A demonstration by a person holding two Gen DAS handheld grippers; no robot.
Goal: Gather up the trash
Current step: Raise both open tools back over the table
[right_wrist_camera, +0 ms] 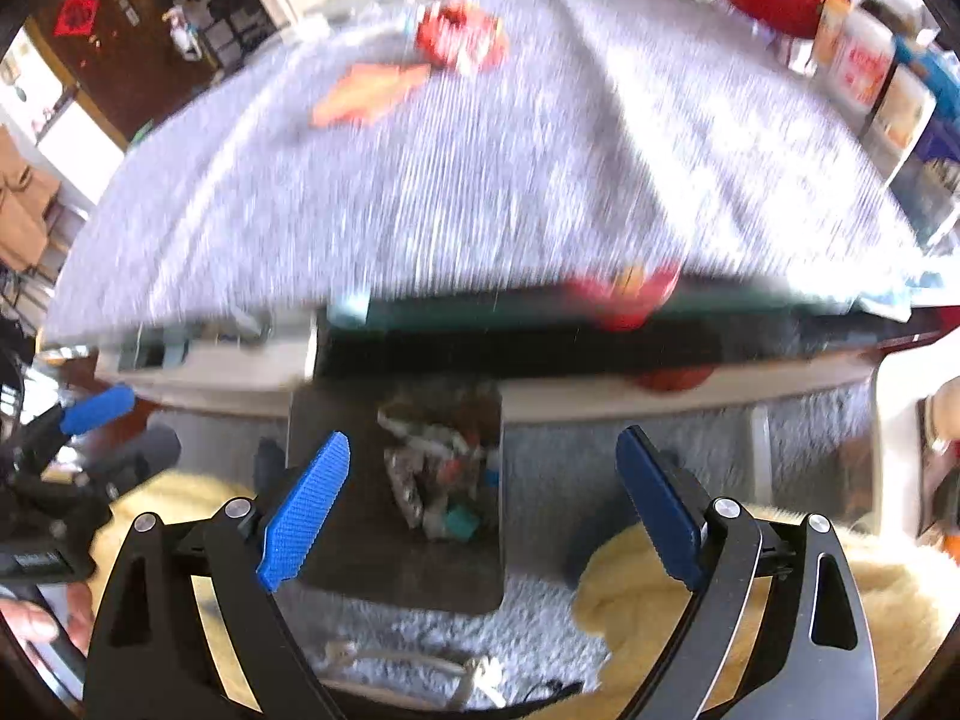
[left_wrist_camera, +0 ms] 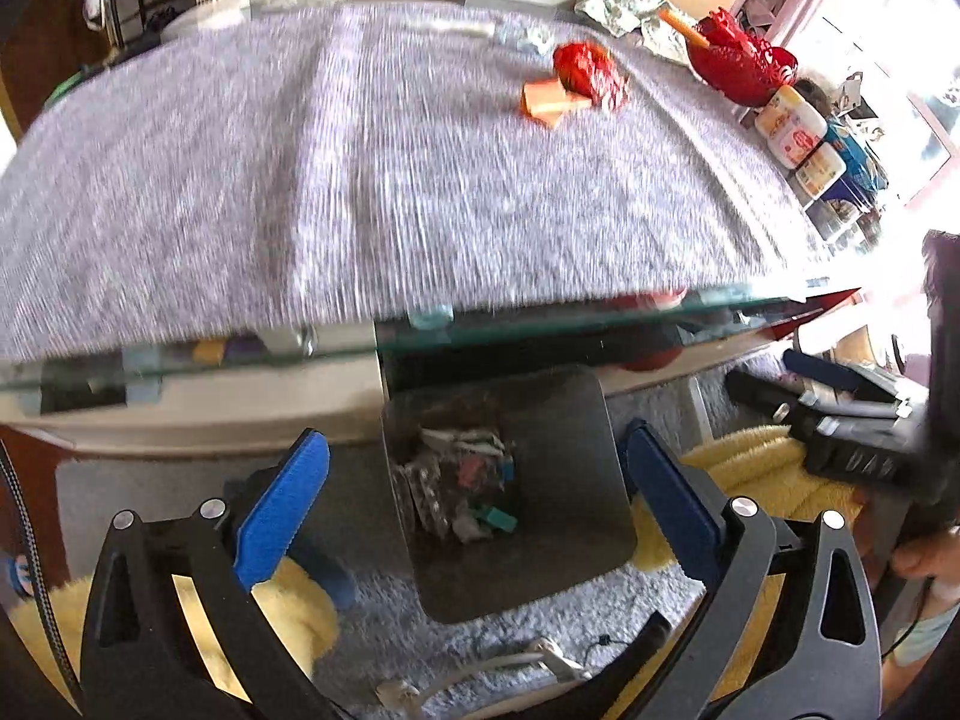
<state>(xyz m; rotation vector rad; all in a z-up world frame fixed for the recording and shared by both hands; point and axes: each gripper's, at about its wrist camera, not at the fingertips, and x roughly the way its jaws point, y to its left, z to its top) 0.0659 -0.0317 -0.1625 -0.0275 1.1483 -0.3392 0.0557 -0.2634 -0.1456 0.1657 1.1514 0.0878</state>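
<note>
A dark square trash bin stands on the floor under the table's front edge, with several wrappers inside. My left gripper is open and empty, held above the bin. My right gripper is open and empty, also above the bin. On the grey tablecloth lie a crumpled red wrapper and an orange piece; both show blurred in the right wrist view, the red wrapper and the orange piece.
A red basket and jars stand at the table's right side. Yellow fleece cushions flank the bin. A white cable lies on the grey carpet. The left gripper's blue finger shows at the right view's left edge.
</note>
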